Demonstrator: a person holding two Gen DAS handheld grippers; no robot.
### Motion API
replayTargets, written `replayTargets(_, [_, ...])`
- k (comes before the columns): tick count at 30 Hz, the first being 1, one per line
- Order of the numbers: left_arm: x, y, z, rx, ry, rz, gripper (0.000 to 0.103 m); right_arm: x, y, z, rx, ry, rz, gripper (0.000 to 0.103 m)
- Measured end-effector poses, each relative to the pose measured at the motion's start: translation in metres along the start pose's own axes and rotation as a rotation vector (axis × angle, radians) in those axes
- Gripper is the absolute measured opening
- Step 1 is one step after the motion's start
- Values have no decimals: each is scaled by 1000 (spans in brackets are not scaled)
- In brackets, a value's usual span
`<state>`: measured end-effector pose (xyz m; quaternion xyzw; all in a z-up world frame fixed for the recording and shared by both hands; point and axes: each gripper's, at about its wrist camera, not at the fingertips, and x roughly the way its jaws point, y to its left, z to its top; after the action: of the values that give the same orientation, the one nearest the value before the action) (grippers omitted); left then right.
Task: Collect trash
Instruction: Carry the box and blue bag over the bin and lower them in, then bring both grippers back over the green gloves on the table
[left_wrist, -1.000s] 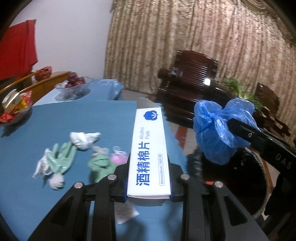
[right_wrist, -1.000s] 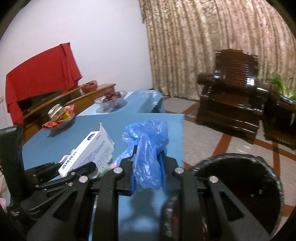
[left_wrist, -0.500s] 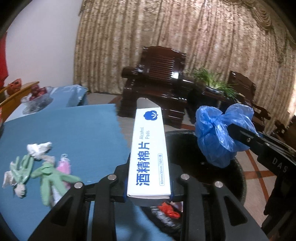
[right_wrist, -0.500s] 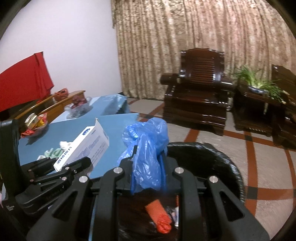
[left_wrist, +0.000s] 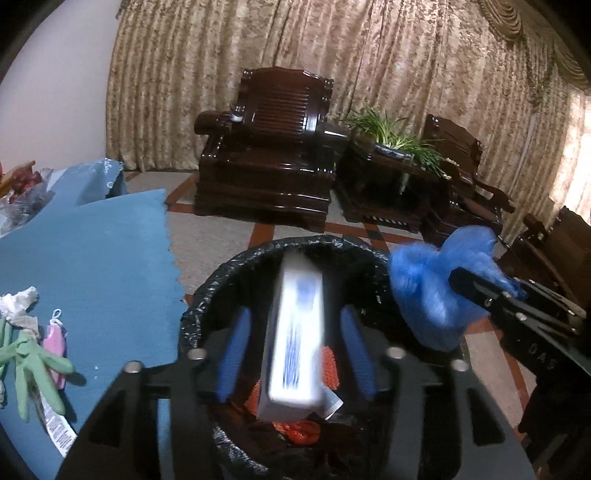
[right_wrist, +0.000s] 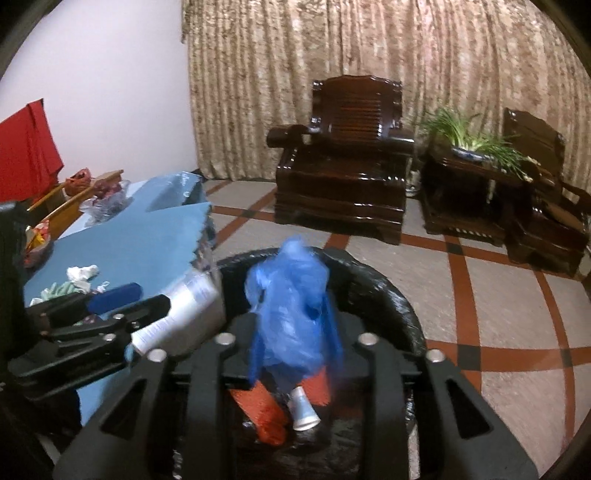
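Both grippers sit right over the black-lined bin (left_wrist: 207, 295) so stuff lands inside. My left gripper (left_wrist: 295, 354) just opened, pads off the white box (left_wrist: 295, 332), which is dropping. My right gripper (right_wrist: 293, 343) has just been opening too, letting the blue bag (right_wrist: 291, 314) slide out.

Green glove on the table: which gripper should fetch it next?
Left, likely: left gripper sits on the table side, nearest the green glove; its jaws have just been opening, the box between them loose.

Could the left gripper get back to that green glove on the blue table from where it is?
Probably yes. The left gripper hangs over the black bin, its fingers parted around the blurred white box. The green glove lies uncovered on the table beside it, nothing between.
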<state>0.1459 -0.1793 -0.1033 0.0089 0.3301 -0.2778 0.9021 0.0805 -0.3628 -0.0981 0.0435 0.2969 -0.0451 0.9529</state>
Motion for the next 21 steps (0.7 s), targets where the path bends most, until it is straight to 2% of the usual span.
replayTargets(1, [-1,0,-1,3,-1,-2,59,0,-3,-1,6,-1,-10,52])
replayTargets(3, [-3,2,0,6,-4,5,64,0,-8,-3,20,-8,-20,60])
replayTargets(4, [-4,3,-1,4,-6,9,68,0,-9,-4,25,-11,-25,73])
replayTargets(6, [-10,10,-1,-5,-16,26,75,-2,-11,-3,37,-26,-44,91])
replayTargets(8, [-16,18,0,-13,-30,48,85,-7,-8,-2,45,-43,-47,94])
replayTargets(9, [-21,22,0,-18,-40,62,86,-7,-8,-1,48,-43,-39,97])
replayTargets(11, [-29,29,-2,-28,-49,92,93,-10,-2,2,55,-46,-17,98])
replayTargets(15, [-54,56,-9,-62,-74,152,96,-11,19,12,45,-54,40,98])
replayTargets(21, [-96,104,-25,-94,-110,277,96,-5,74,21,-7,-54,146,98])
